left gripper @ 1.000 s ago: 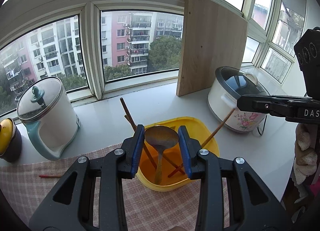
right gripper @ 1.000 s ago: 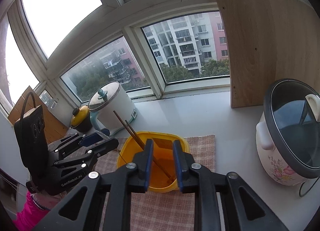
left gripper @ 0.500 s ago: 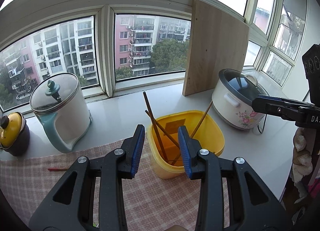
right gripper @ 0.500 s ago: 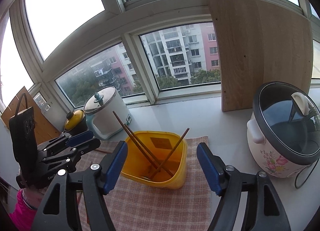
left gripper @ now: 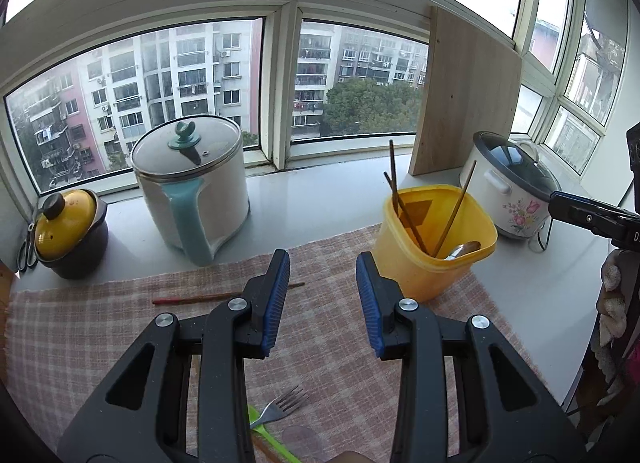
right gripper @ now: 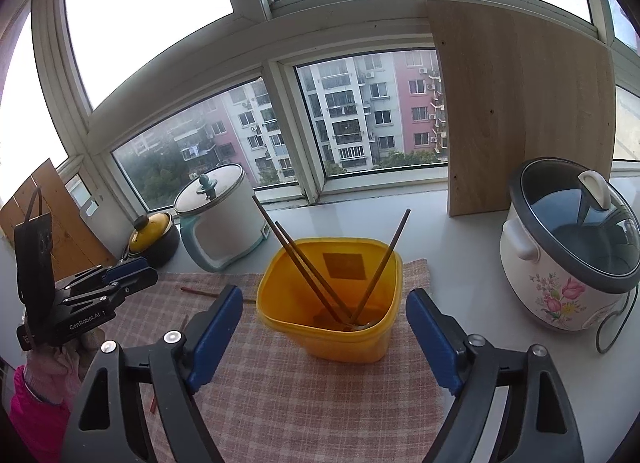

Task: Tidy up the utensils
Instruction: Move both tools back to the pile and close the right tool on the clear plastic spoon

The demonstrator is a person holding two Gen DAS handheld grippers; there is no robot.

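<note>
A yellow tub (right gripper: 340, 327) stands on the checked cloth (right gripper: 280, 391) and holds three brown chopsticks (right gripper: 308, 267). A spoon (left gripper: 464, 250) lies inside it too. My right gripper (right gripper: 324, 293) hangs just short of the tub with its jaws opening wide and nothing touching its pads. My left gripper (left gripper: 323, 283) is partly open and empty, left of the tub. Ahead of it a red-tipped chopstick (left gripper: 200, 298) lies on the cloth. A fork (left gripper: 280, 409) and a green utensil (left gripper: 268, 435) lie below its fingers.
A white pot with a teal handle (left gripper: 192, 187) and a small yellow-lidded pot (left gripper: 68, 231) stand at the back left. A flowered rice cooker (right gripper: 568, 247) and an upright wooden board (right gripper: 520, 111) are at the back right. The windowsill runs behind.
My left gripper has pulled back and left from above the tub, and the spoon seen between its pads now lies in the tub. My right gripper has opened wide and drawn back; a third chopstick leans inside.
</note>
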